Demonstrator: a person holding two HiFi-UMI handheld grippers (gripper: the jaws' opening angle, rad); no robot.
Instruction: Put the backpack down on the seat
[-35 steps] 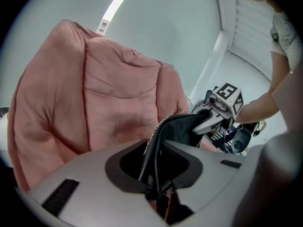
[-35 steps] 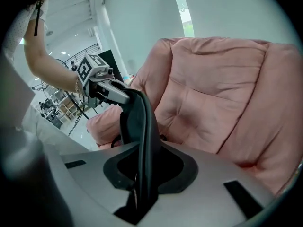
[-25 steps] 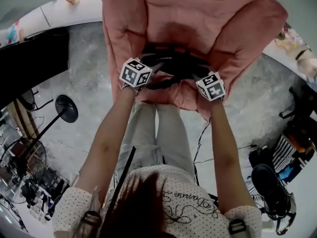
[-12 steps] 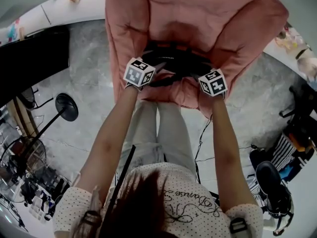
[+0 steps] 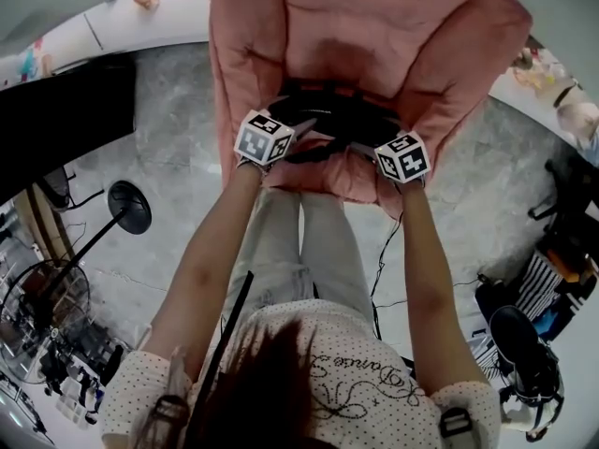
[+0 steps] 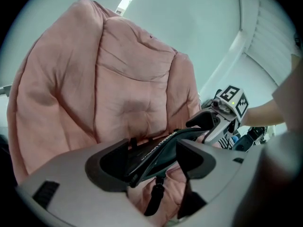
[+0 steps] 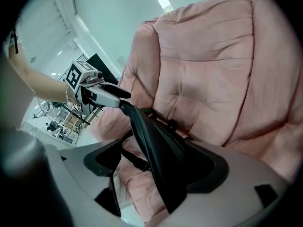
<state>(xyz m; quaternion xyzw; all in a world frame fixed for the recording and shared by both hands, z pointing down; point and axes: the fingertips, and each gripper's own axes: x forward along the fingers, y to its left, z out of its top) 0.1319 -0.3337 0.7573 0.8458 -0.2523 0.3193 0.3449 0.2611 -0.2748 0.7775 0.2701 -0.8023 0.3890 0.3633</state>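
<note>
A black backpack [image 5: 332, 120] lies on the seat of a pink padded armchair [image 5: 374, 26]. My left gripper [image 5: 285, 127] is at its left end and my right gripper [image 5: 374, 143] at its right end. In the left gripper view the backpack's edge [image 6: 163, 145] runs between the jaws of the left gripper [image 6: 151, 157]; they are opening, and the right pad stands clear of the fabric. In the right gripper view the backpack [image 7: 156, 141] passes between the jaws of the right gripper [image 7: 151, 160], also opening, with a gap at the left pad.
The person's legs [image 5: 299, 251] stand against the chair's front. A black desk [image 5: 56, 110] and a round lamp base [image 5: 129, 206] are at the left. Cables [image 5: 384, 269] lie on the grey floor, and black chair bases [image 5: 524, 344] are at the right.
Both grippers stay at the ends of the backpack on the seat. The head view has shifted slightly; the backpack has not visibly moved.
</note>
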